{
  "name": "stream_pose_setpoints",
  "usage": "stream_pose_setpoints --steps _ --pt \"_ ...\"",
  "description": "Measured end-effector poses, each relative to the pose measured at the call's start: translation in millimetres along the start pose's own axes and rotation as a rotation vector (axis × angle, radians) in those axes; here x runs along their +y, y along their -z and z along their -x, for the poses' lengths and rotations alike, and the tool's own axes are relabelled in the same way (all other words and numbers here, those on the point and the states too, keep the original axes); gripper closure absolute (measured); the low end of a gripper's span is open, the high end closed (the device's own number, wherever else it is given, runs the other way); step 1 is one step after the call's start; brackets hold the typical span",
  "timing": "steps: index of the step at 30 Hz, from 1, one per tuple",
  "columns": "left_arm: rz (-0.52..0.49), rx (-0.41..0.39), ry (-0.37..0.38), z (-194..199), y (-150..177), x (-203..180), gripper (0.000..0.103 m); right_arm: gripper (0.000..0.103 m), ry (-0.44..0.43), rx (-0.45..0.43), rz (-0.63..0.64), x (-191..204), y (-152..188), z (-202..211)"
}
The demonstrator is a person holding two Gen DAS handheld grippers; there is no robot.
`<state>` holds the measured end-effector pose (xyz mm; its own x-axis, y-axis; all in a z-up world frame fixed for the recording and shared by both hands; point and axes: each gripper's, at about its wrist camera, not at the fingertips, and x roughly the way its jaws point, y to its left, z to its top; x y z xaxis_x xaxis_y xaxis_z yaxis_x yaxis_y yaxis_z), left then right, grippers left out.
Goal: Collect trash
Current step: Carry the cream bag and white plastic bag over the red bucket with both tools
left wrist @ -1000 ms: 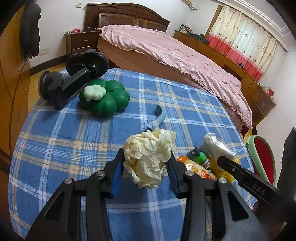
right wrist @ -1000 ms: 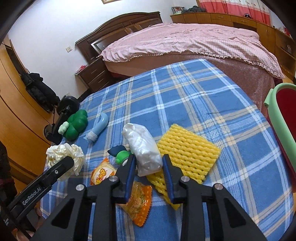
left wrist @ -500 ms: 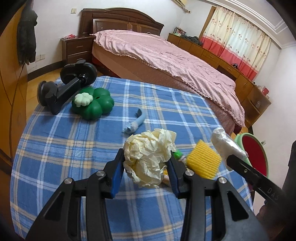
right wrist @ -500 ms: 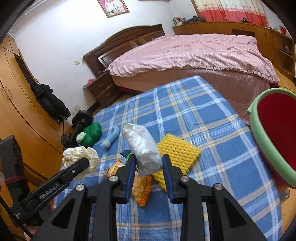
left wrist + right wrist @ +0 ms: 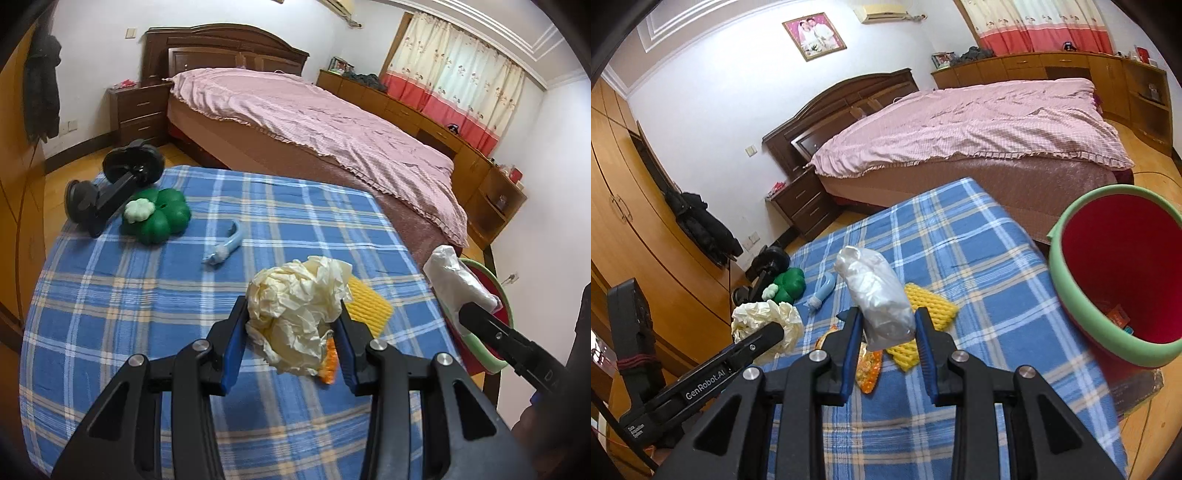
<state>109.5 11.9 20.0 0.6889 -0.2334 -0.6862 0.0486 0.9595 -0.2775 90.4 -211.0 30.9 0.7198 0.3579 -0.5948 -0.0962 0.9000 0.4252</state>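
My left gripper (image 5: 291, 325) is shut on a crumpled cream paper ball (image 5: 295, 310), held above the blue plaid table (image 5: 147, 314). From the right wrist the same paper ball (image 5: 764, 321) shows at the left, on the left gripper's tip. My right gripper (image 5: 886, 328) is shut on a bunched white plastic bag (image 5: 875, 291); that bag (image 5: 458, 284) appears at the right edge of the left view. Yellow foam netting (image 5: 931, 306) and an orange snack wrapper (image 5: 868, 373) lie on the cloth under the bag. The red bin with a green rim (image 5: 1123, 273) stands off the table's right side.
A green clover-shaped toy (image 5: 159, 218), a black suction-cup holder (image 5: 118, 184) and a pale blue hooked piece (image 5: 225, 247) lie on the table's far left. A pink-covered bed (image 5: 314, 122) stands beyond the table. Wooden wardrobes line the left.
Both grippers have risen and drawn back with their loads. More of the table and room shows now, and the red bin has come fully into the right view.
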Motion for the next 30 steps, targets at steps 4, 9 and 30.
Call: stream_pose_setpoints --steps 4,9,30 --pt "-0.005 0.011 0.029 0 -2 -16 0.059 0.072 0.006 -0.016 -0.018 -12 -2 14" --pt "-0.025 0.024 0.051 -3 -2 -34 0.059 0.072 0.018 -0.037 -0.045 -30 -5 27" --pt "-0.125 0.075 0.122 -27 -6 -108 0.059 0.072 0.071 -0.107 -0.162 -102 -15 65"
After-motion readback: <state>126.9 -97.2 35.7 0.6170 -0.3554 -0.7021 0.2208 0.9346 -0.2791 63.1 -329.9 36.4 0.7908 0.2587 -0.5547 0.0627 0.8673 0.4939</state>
